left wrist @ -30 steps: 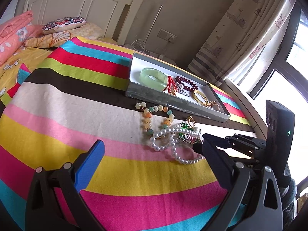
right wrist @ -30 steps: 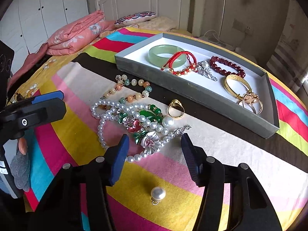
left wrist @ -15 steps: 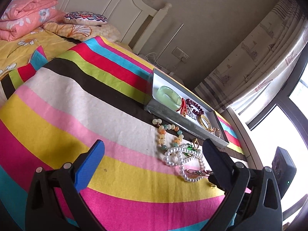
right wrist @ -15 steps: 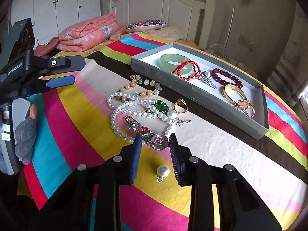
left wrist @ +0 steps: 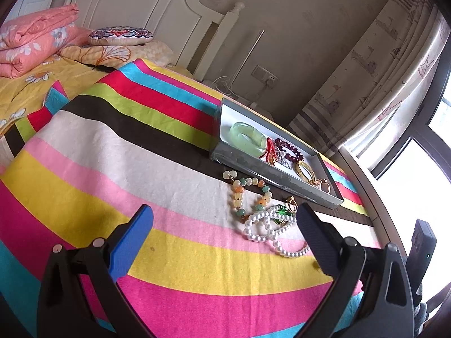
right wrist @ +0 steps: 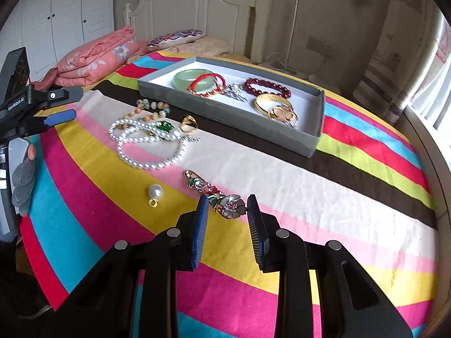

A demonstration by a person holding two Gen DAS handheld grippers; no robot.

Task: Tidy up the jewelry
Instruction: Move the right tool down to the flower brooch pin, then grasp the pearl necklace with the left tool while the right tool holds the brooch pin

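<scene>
My right gripper [right wrist: 227, 207] is shut on a flower brooch [right wrist: 222, 197] of grey, red and green enamel, held above the striped cloth away from the pile. A pearl necklace [right wrist: 146, 146], a pastel bead bracelet [right wrist: 152, 109], a gold ring [right wrist: 188, 122] and a loose pearl pendant [right wrist: 155, 193] lie on the cloth. The grey tray [right wrist: 225, 109] holds a jade bangle [right wrist: 194, 77], a red cord bracelet, dark red beads and gold pieces. My left gripper [left wrist: 222, 219] is open and empty, left of the necklace [left wrist: 270, 231].
The round table carries a striped cloth [left wrist: 112, 155]. A bed with a pink folded quilt [right wrist: 95, 56] and pillows stands behind. A window and curtain [left wrist: 380, 70] are to the right. The left gripper's handle [right wrist: 17, 146] shows at the left of the right wrist view.
My right gripper closed on the flower brooch and pulled it out of the pile toward the near side. My left gripper drew back to the left and stayed open.
</scene>
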